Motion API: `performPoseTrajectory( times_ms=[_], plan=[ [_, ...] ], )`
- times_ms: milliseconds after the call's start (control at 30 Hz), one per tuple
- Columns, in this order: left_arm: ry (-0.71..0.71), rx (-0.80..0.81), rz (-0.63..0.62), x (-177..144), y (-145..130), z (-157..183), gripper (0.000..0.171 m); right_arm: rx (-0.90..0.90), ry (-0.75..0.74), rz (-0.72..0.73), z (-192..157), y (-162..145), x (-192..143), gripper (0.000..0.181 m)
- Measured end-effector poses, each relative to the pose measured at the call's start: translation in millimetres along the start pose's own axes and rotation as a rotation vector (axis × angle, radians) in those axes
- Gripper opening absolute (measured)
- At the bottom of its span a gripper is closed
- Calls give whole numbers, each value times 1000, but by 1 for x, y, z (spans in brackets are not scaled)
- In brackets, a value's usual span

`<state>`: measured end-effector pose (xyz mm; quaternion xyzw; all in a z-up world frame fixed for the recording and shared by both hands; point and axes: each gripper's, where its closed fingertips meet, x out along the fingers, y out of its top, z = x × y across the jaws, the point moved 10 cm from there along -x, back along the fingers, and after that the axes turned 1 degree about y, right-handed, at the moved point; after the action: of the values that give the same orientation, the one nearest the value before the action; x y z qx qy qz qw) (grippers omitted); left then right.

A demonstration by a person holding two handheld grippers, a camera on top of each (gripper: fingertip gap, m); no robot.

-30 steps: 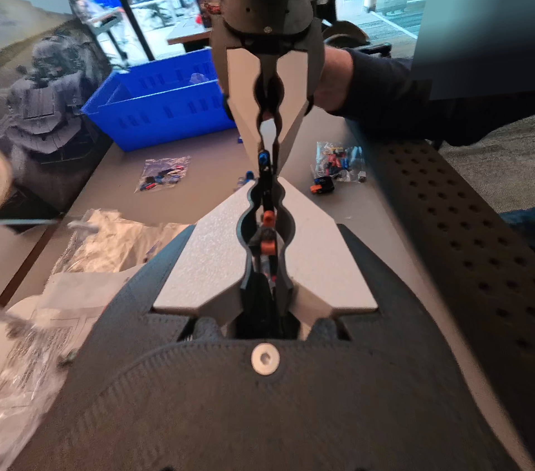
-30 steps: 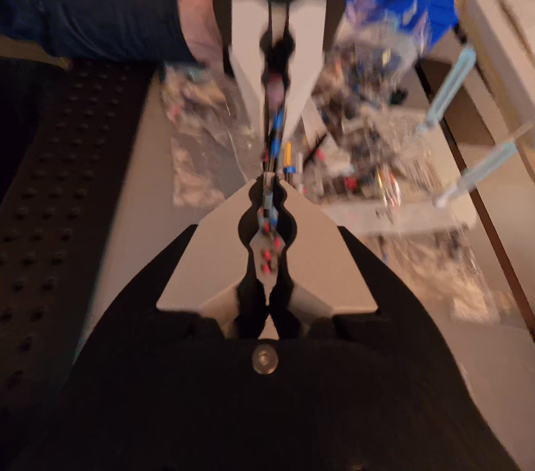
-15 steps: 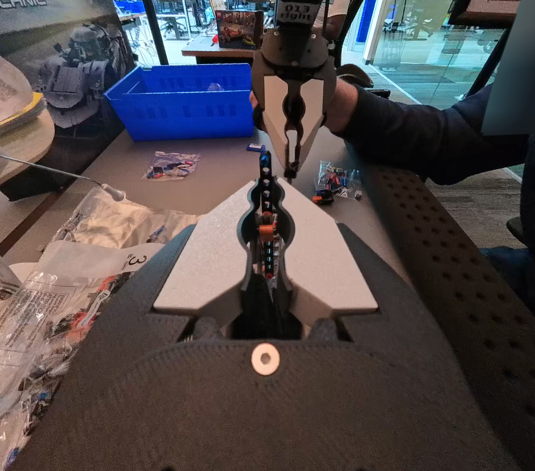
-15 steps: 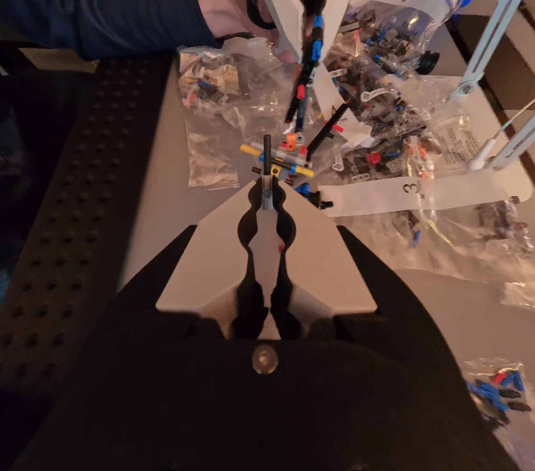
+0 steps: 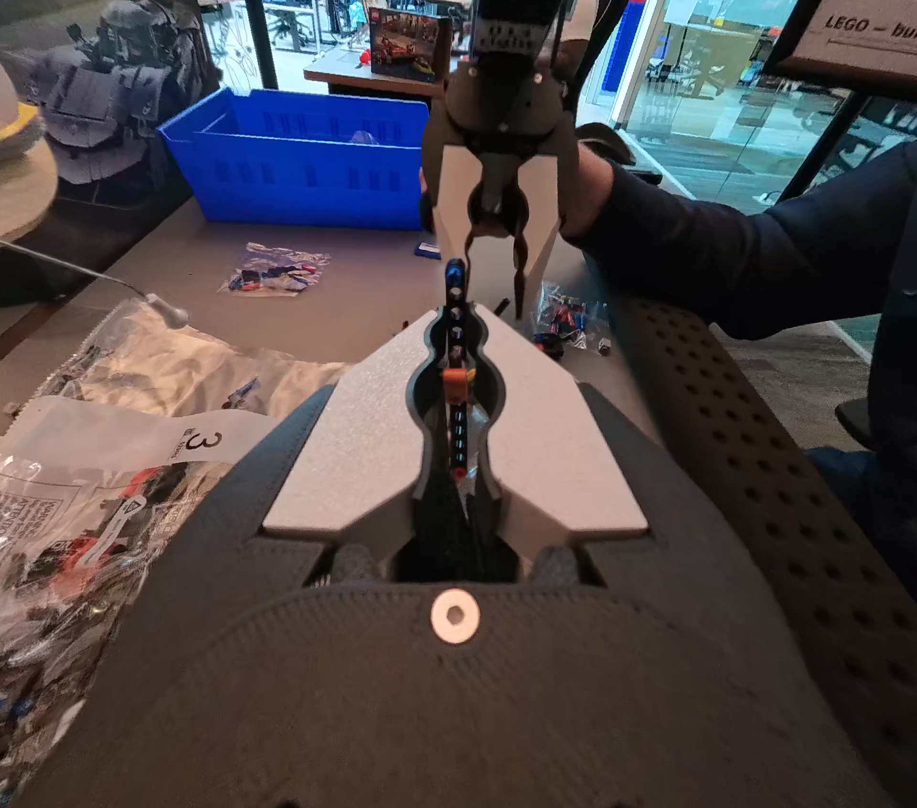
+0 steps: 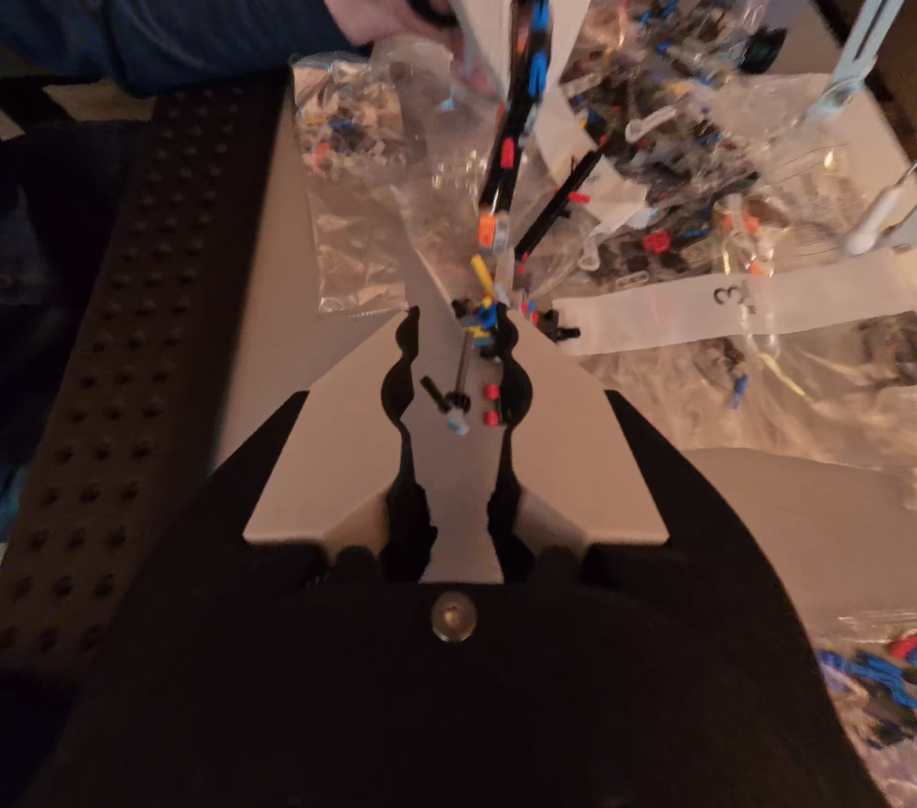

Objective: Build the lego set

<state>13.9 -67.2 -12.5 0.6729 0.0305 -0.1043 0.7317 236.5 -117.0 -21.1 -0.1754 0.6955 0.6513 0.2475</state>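
My left gripper (image 5: 456, 318) is shut on a black lego beam (image 5: 455, 287) with a blue pin at its tip and an orange piece lower down. It also shows at the top of the right wrist view (image 6: 526, 39), holding the beam (image 6: 506, 153) tilted down over the table. My right gripper (image 6: 456, 312) is open and empty, low over the table. Between its fingers lie a thin axle with a grey end (image 6: 461, 387), a black pin (image 6: 434, 392) and two red pins (image 6: 491, 404). In the left wrist view the right gripper (image 5: 493, 287) points down just behind the beam.
A blue bin (image 5: 297, 168) stands at the back of the grey table. Clear bags of parts lie on it: a small one (image 5: 275, 273), one by the right gripper (image 5: 565, 317) and large ones (image 6: 694, 188). A black perforated mat (image 5: 744, 436) runs along the table's side. My hands' fingertips stand some 8 cm from each other.
The grippers met tip to tip, then drew apart. My right gripper opened; the thin axle it held now lies on the table. The left still grips the beam.
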Motion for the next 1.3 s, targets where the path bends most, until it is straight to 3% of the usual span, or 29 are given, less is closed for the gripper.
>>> performPoseTrajectory(
  times_ms=[233,367,633,833,1300],
  plan=[
    [-2,44,-89,18,-4,7,6,-87,-160,178,-4,25,-2,19],
    [-8,65,-128,25,-5,11,6,-111,-184,149,-6,26,5,2],
    [-9,132,-160,29,-4,18,13,-119,-186,124,-9,29,7,1],
    [44,185,-193,31,-3,20,6,-160,-233,88,-13,32,10,1],
    [43,117,-32,28,8,19,5,-146,-265,85,-14,32,1,0]
  ],
)
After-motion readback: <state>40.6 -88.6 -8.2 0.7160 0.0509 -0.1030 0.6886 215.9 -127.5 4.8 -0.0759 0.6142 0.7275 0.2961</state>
